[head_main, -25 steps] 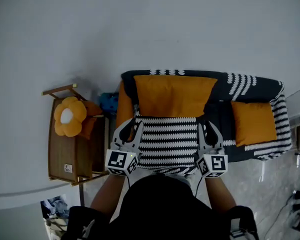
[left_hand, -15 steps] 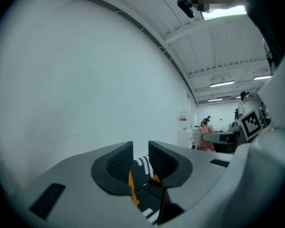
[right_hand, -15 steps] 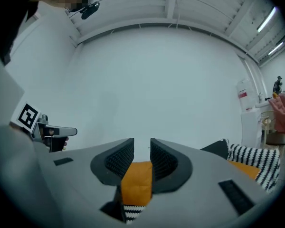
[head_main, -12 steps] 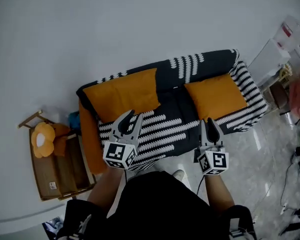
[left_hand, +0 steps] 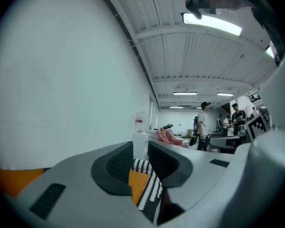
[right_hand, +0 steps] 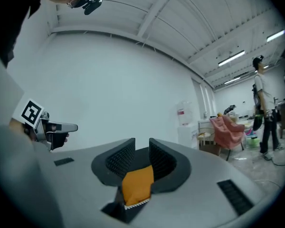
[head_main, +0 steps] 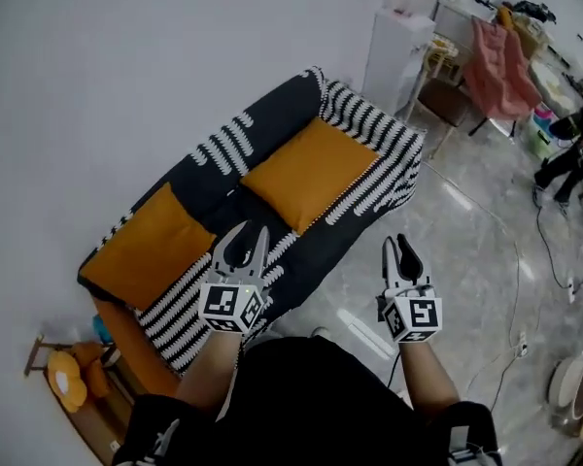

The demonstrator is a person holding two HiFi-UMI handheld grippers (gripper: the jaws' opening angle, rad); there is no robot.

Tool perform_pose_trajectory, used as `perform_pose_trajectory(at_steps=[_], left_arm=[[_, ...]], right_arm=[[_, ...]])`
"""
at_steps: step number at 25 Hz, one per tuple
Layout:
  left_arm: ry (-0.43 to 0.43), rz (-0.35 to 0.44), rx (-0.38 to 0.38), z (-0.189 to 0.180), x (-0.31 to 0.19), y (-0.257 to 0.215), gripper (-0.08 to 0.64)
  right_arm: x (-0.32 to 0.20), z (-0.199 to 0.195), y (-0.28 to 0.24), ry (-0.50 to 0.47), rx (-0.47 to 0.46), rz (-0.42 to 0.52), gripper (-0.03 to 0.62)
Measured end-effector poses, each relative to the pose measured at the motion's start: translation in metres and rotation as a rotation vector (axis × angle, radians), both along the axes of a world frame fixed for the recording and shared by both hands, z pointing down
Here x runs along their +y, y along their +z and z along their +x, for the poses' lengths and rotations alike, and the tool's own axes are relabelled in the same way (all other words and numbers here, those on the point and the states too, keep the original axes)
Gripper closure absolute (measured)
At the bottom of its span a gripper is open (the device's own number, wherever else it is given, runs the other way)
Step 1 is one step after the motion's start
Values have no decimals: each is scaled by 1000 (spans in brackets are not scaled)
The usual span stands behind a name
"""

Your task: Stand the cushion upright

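**At the Sofa: Cushion Positions and Gripper State**

In the head view, a tiled floor (head_main: pixel 466 231) and a plain white wall (head_main: pixel 126 66) take up most of the frame. A sofa (head_main: pixel 262 115) with a black-and-white striped cover runs diagonally between them.

Two orange cushions are on the sofa, against its backrest. The left cushion (head_main: pixel 146 246) is at the lower-left end. The right cushion (head_main: pixel 311 168) is at the upper-right end. Whether either stands fully upright cannot be told from above.

The left gripper (head_main: pixel 248 233) is over the sofa's front edge, between the two cushions in the picture. Its jaws are a narrow gap apart and hold nothing.

The right gripper (head_main: pixel 396 246) is over the floor, clear of the sofa. Its jaws are closing across a narrow gap, with nothing between them.

Neither gripper touches a cushion.
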State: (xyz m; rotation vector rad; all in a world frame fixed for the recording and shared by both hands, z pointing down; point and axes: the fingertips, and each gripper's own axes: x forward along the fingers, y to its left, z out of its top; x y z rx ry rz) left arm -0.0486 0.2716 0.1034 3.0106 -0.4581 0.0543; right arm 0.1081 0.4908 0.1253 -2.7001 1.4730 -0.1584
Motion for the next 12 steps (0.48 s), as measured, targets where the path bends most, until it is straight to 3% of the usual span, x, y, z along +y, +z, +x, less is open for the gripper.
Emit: perform_pose_trajectory(at_steps=[4,12], left_arm=[[116,-15,-23,66,28,10,449],[204,-85,-27,166,26,33,449]], right_arm=[[45,41,-2,129,-11,-6,488],[84,102,6,266,-29,-49,487]])
